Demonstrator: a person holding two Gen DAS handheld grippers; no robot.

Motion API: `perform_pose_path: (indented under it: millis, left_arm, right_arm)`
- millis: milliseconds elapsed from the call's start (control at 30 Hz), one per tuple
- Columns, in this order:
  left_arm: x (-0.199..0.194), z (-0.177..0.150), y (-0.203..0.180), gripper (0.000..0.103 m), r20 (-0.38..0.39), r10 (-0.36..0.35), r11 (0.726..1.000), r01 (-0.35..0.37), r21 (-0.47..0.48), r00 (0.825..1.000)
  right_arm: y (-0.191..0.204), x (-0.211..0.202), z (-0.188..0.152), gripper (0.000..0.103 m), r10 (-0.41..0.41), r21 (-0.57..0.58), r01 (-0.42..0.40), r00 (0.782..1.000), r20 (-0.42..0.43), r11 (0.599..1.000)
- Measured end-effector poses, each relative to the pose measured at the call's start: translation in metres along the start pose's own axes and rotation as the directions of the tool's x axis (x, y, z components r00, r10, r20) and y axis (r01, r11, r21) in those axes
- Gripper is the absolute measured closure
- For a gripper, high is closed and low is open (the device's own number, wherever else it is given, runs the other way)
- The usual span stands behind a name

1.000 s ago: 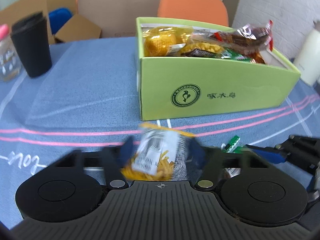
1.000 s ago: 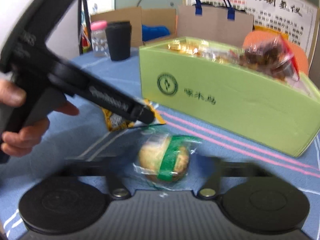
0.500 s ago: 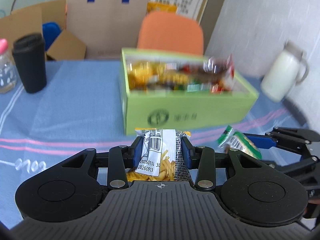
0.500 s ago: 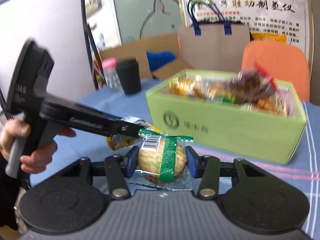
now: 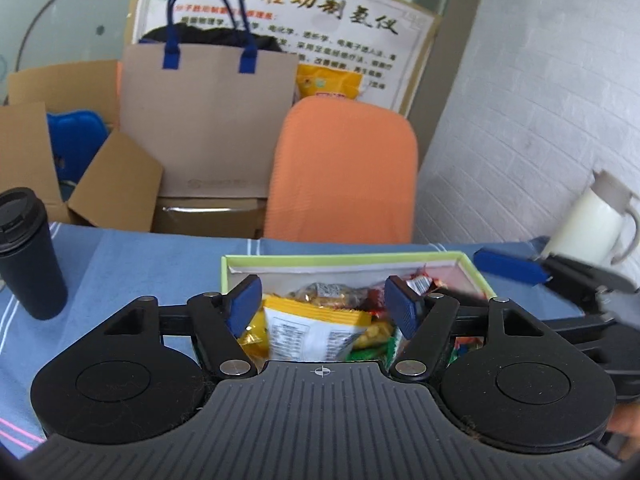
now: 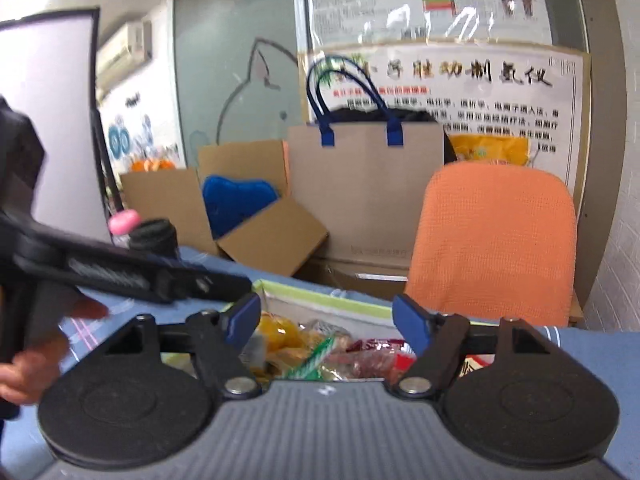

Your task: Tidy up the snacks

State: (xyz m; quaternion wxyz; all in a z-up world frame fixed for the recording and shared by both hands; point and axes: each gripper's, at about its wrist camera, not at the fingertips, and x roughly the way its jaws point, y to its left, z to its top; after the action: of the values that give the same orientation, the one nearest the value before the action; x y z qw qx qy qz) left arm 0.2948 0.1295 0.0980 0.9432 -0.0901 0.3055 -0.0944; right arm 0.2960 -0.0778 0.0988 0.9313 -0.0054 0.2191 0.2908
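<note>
Above the green box (image 5: 472, 266), the left gripper (image 5: 323, 303) and right gripper (image 6: 326, 322) are opening, pads clear, so the yellow snack packet (image 5: 316, 330) drops among the snacks inside.

1. the open green cardboard box (image 5: 344, 258) sits on the blue-clothed tabletop (image 5: 132, 264), with packaged snacks (image 5: 320, 292) inside it.
2. the black lidded travel cup (image 5: 28, 252) stands on the tabletop, well left of the box.
3. the white jug with a handle (image 5: 592, 220) stands to the right of the box.
4. the orange chair (image 5: 344, 172) is behind the tabletop, beyond the box.
5. the brown paper bag with blue handles (image 5: 208, 120) stands left of the chair, on cardboard cartons (image 5: 120, 184).
6. the printed poster (image 5: 320, 28) hangs behind bag and chair.
</note>
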Motion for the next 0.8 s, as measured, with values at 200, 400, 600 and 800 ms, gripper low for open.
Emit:
perform_pose_path:
  millis: [200, 400, 600, 800]
  left_arm:
    - [-0.024, -0.038, -0.008, 0.039, 0.016, -0.005, 1.0, 0.005, -0.009, 1.0]
    - [-0.064, -0.094, -0.02, 0.025, 0.024, 0.014, 0.995, -0.011, -0.095, 1.0]
    - [-0.086, -0.151, -0.038, 0.02, -0.015, 0.146, 0.971, -0.146, -0.189, 0.989]
    - [-0.083, -0.179, -0.065, 0.023, -0.04, 0.125, 0.979, -0.13, -0.16, 0.991]
  right_arm:
    - [0.016, -0.055, -0.04, 0.005, -0.033, -0.044, 0.035, 0.998, 0.061, 0.998]
    - [0.026, -0.097, -0.101, 0.002, -0.056, 0.047, 0.056, 0.998, -0.016, 0.997]
    - [0.026, -0.121, -0.154, 0.001, -0.208, 0.215, 0.232, 0.969, -0.13, 0.949]
    - [0.025, -0.141, -0.167, 0.0, -0.357, 0.327, 0.384, 0.923, -0.141, 0.863]
